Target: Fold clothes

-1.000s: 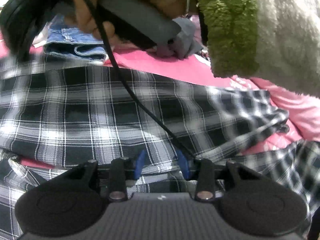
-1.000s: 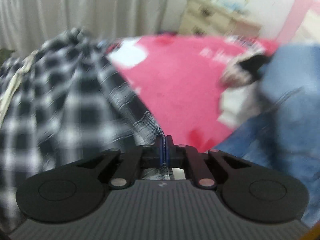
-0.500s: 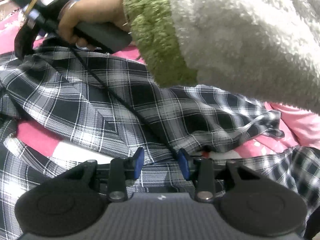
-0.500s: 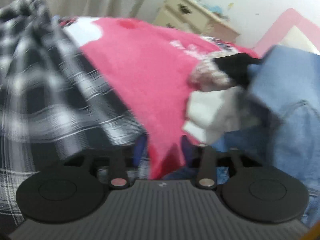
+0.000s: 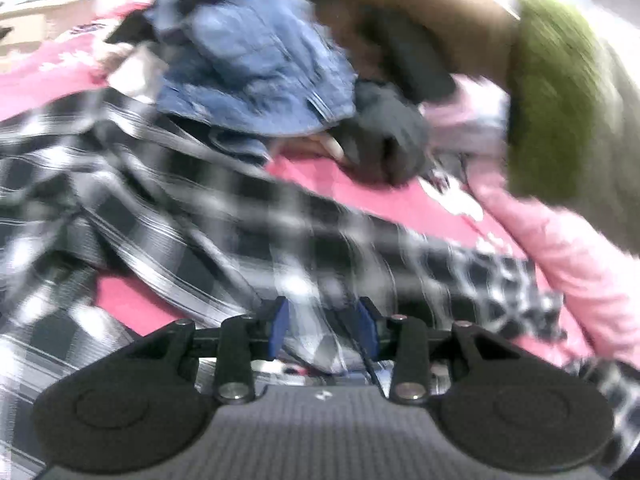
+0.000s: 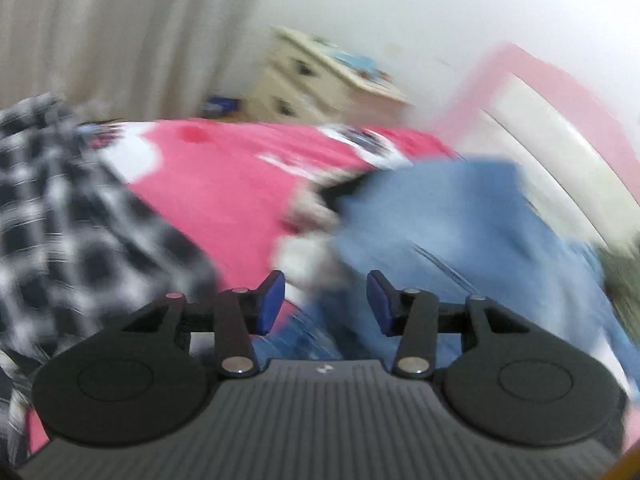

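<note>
Left gripper (image 5: 322,326) fingers clamped on bunched plaid shirt (image 5: 168,216), lower centre of frame. Right gripper (image 6: 326,304) fingers apart, closing, empty, above blurred denim (image 6: 440,220). Best: hold the fold steady, regrip a free shirt edge, smooth flat on bed (image 6: 224,176).

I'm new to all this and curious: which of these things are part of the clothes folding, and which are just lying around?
Part of the job:
- plaid shirt
- blue denim garment
- dark grey garment
- left tool
- right tool

Just lying about:
- pink bedspread
- cream drawers
- curtain
</note>
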Demonstrator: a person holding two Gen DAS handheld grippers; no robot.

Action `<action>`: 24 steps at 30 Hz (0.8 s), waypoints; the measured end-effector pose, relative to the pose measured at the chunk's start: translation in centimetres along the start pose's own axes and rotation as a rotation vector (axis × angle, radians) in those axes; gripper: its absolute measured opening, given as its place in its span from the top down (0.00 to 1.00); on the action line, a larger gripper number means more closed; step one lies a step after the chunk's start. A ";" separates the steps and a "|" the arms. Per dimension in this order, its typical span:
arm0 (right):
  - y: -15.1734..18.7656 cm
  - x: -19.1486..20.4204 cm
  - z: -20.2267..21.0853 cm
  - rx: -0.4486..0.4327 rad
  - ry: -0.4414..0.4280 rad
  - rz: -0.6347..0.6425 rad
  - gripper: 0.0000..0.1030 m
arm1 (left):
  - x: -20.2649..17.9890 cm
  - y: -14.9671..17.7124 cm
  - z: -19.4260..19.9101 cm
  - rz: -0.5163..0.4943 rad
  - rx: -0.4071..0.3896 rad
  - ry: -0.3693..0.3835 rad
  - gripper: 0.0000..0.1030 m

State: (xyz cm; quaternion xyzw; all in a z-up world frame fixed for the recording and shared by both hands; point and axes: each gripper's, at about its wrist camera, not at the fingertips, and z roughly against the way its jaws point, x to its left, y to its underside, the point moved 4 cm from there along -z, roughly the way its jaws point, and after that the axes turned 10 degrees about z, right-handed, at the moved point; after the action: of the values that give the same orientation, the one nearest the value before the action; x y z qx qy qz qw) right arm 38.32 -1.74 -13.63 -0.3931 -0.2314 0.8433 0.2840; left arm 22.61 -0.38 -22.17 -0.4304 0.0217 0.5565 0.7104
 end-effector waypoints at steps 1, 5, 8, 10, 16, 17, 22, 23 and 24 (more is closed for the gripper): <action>1.1 -1.5 1.5 0.002 0.016 -0.063 0.61 | 0.5 -0.3 0.6 0.012 -0.014 -0.012 0.62; 6.7 -6.3 11.0 -0.031 0.077 -0.292 0.61 | 1.6 -1.2 1.6 0.051 -0.048 -0.078 0.60; 12.2 -7.5 20.1 -0.021 0.165 -0.396 0.58 | 1.7 -1.7 2.1 0.068 -0.080 -0.127 0.51; 15.9 -7.0 25.8 0.016 0.233 -0.425 0.56 | 1.4 -1.9 2.5 0.066 -0.098 -0.144 0.40; 24.4 -2.8 36.5 0.090 0.260 -0.602 0.21 | 0.6 -2.0 4.7 0.079 -0.118 -0.158 0.11; 25.2 -2.0 37.4 0.090 0.256 -0.613 0.20 | 0.5 -1.8 5.3 0.080 -0.128 -0.148 0.06; 29.4 -0.3 38.1 0.172 0.210 -0.742 0.22 | 0.6 -1.3 6.3 0.094 -0.196 -0.159 0.03; 30.4 -0.7 37.3 0.204 0.190 -0.801 0.22 | 0.5 -1.2 5.9 0.082 -0.199 -0.176 0.03; 31.4 -1.0 36.6 0.228 0.176 -0.866 0.25 | 0.4 -1.2 5.5 0.067 -0.203 -0.193 0.04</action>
State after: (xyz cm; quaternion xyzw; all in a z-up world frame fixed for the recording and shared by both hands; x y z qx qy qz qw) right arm 0.44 -31.50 -11.01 -0.2965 -0.2553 0.6305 0.6703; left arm 21.26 3.36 -18.21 -0.4435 -0.0887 0.6178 0.6432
